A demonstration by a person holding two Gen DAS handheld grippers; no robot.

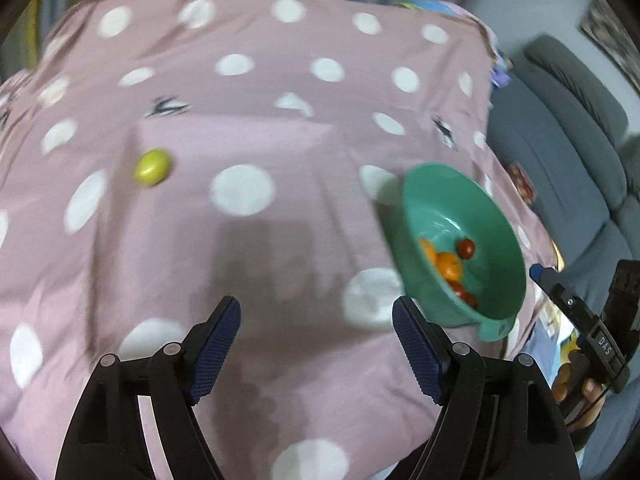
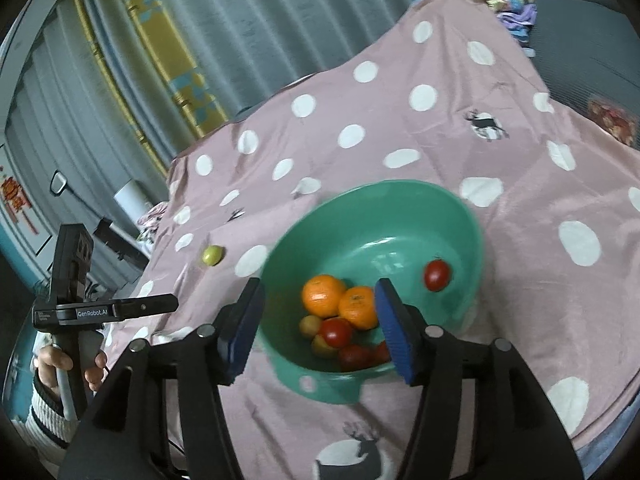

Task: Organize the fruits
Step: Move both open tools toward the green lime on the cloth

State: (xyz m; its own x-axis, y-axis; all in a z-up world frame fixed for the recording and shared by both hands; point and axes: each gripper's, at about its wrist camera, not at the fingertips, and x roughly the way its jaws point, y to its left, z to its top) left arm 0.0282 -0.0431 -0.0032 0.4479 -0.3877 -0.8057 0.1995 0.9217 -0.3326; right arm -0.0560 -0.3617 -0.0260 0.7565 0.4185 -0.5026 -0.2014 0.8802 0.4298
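Observation:
A green bowl (image 2: 380,216) sits on the pink dotted cloth and holds two oranges (image 2: 323,294), several small red fruits (image 2: 337,331) and a lone red one (image 2: 437,275) by its far wall. My right gripper (image 2: 319,292) hovers open over the bowl's near rim with nothing pressed between its pads. A small yellow-green fruit (image 1: 153,167) lies alone on the cloth, ahead and to the left of my left gripper (image 1: 316,312). That gripper is open and empty above bare cloth. The bowl (image 1: 500,216) stands to its right.
The pink cloth (image 1: 280,140) with white dots covers the whole surface. A grey sofa (image 1: 560,152) runs along its right side, curtains (image 2: 180,40) hang behind. A hand (image 2: 56,364) holds the left device at the cloth's left edge.

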